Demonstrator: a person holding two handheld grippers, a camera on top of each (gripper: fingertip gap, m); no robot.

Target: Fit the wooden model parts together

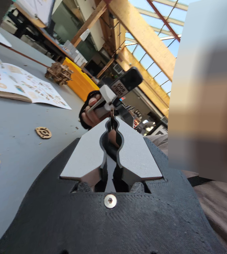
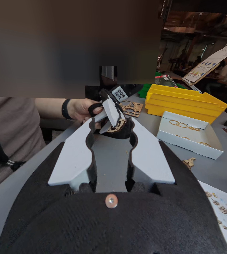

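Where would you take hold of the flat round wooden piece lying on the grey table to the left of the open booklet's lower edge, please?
I would probably grip the round wooden piece across its outer rim, coming straight down from above. It lies flat on the table with open space around it, and its cut-outs leave thin inner webs that look fragile. The right gripper is open and free; the left gripper already clamps a thin wooden part.

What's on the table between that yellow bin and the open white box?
Nothing: in the right wrist view only bare grey table separates the yellow plastic bin from the shallow white cardboard box.
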